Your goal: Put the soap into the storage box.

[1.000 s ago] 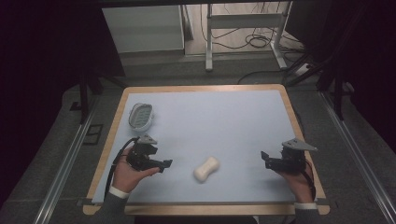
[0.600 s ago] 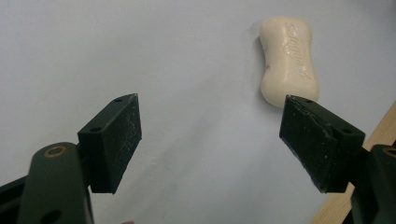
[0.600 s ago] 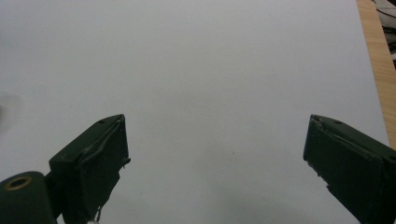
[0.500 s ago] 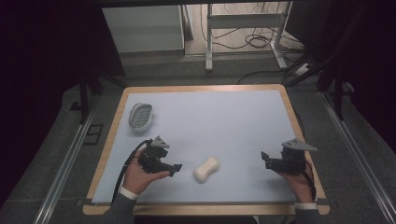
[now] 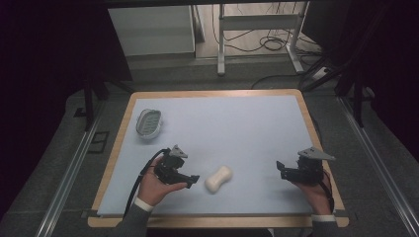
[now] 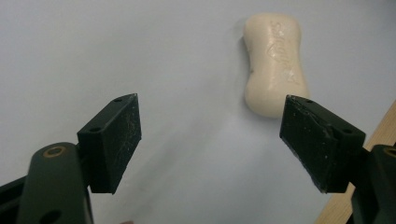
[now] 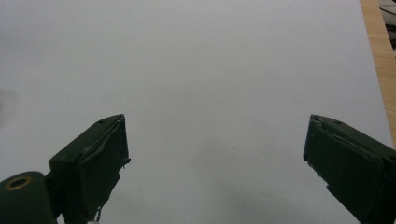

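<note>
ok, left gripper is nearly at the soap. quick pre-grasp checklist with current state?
1. Left gripper open: ok, jaws spread wide.
2. Soap lying flat on the mat, nothing touching it: ok.
3. Soap between the jaws: not ok. It lies ahead of them and off toward one jaw, so the gripper likely needs to shift sideways and advance.
4. Jaw spread fits the soap's narrow waist: ok, by the look of it.
5. Right gripper out of the way: ok, open and well off to the side of the soap.
6. Soap dish free to receive: ok, it stands apart near the mat's far left corner and looks empty.
</note>
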Demonstrator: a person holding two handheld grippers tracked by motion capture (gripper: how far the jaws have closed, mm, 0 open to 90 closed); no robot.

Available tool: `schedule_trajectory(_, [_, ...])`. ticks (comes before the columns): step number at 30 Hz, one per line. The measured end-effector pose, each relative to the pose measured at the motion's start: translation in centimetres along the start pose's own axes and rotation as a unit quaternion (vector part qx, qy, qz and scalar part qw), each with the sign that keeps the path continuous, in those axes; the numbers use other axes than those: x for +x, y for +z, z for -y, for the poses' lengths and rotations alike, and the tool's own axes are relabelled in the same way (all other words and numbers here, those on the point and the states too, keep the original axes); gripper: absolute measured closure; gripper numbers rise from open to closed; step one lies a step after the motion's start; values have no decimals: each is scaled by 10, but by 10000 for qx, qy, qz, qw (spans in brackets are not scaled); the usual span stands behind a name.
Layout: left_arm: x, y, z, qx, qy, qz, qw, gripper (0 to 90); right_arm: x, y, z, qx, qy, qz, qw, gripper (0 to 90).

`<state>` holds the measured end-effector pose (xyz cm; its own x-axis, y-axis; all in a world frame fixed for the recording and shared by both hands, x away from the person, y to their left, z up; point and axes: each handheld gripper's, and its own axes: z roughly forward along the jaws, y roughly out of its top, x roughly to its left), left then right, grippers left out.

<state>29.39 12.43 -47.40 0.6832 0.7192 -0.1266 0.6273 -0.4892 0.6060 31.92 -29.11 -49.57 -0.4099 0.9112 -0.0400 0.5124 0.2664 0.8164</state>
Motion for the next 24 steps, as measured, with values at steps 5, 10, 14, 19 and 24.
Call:
schedule_trajectory(5, [-8,6,-9,42,101,9,9999,213,1,0,0,1,-11,2,10000,64])
schedule_trajectory(10, [-15,17,-14,167,165,-57,9997,202,2,1,0,22,-25,-5,10000,64])
schedule_trajectory(14, [-21,25,-17,257,233,-5,9994,200,1,1,1,19,-6,5,10000,64])
schedule_trajectory(19, [-24,32,-21,325,258,55,9991,201,0,1,1,23,-4,6,10000,65])
schedule_trajectory(24, [-29,39,-25,370,264,77,9989,202,0,1,1,33,-6,17,10000,65])
